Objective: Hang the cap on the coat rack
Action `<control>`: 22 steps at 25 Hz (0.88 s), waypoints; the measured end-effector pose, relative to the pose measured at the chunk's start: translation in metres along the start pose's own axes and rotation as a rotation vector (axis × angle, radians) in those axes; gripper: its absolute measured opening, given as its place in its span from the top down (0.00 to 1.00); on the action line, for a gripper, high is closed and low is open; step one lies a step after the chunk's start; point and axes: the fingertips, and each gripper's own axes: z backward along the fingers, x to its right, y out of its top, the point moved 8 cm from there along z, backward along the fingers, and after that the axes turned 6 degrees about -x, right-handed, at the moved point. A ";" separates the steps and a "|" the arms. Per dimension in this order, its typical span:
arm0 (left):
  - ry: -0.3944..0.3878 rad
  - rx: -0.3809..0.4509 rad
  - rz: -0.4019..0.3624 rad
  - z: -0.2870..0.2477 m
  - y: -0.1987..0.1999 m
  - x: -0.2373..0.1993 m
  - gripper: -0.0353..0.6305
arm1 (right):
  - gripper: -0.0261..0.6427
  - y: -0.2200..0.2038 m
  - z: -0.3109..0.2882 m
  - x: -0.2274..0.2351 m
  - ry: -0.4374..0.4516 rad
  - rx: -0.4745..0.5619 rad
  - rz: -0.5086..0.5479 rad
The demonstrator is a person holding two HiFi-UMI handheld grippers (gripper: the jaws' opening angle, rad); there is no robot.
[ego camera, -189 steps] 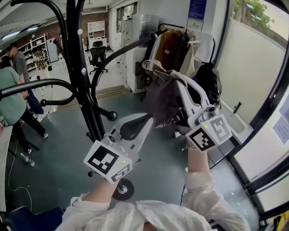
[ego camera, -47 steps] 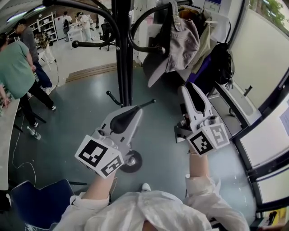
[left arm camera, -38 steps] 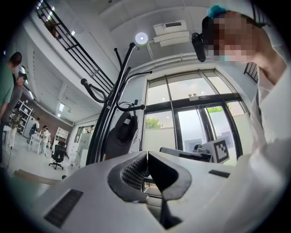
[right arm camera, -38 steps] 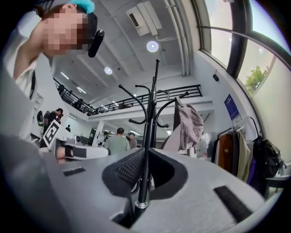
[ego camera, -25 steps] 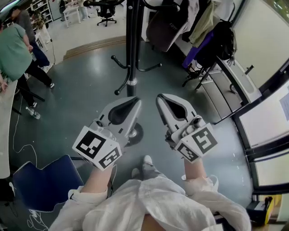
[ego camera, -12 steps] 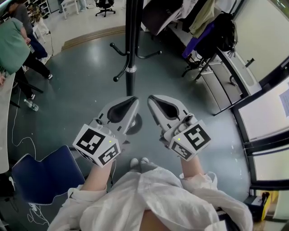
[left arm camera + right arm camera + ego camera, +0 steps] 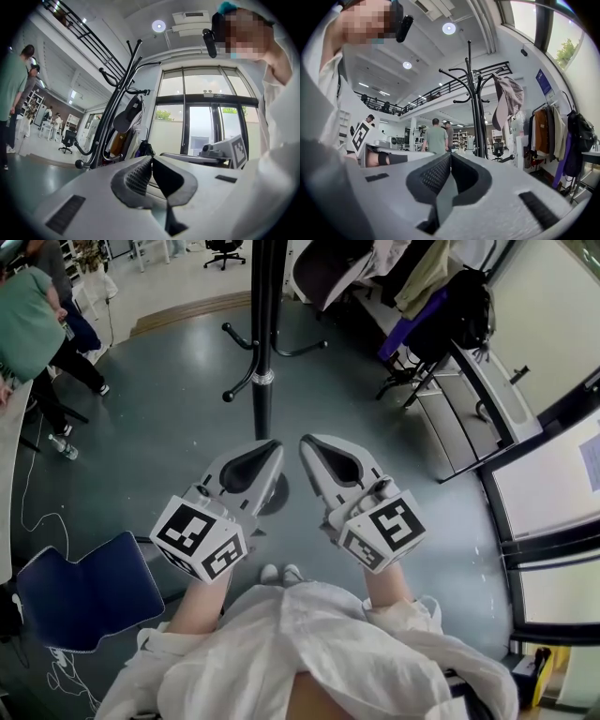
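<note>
Cap [image 7: 508, 101] on coat rack [image 7: 475, 112] (hung clothes [image 7: 541, 136] to its right).

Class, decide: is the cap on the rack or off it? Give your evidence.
On. The right gripper view shows the cap hanging from an upper hook of the rack.

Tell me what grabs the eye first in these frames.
The grey cap hangs from an upper hook of the black coat rack, clearest in the right gripper view. In the head view, the left gripper and right gripper sit side by side, both shut and empty, pointing toward the rack's pole.
</note>
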 end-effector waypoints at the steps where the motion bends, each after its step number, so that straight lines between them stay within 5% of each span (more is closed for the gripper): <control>1: 0.000 -0.011 -0.004 -0.002 0.002 0.003 0.92 | 0.95 0.000 0.002 0.002 -0.004 0.004 -0.003; 22: -0.012 -0.050 -0.026 -0.021 -0.012 0.015 0.92 | 0.95 -0.008 0.025 0.011 0.020 0.111 -0.088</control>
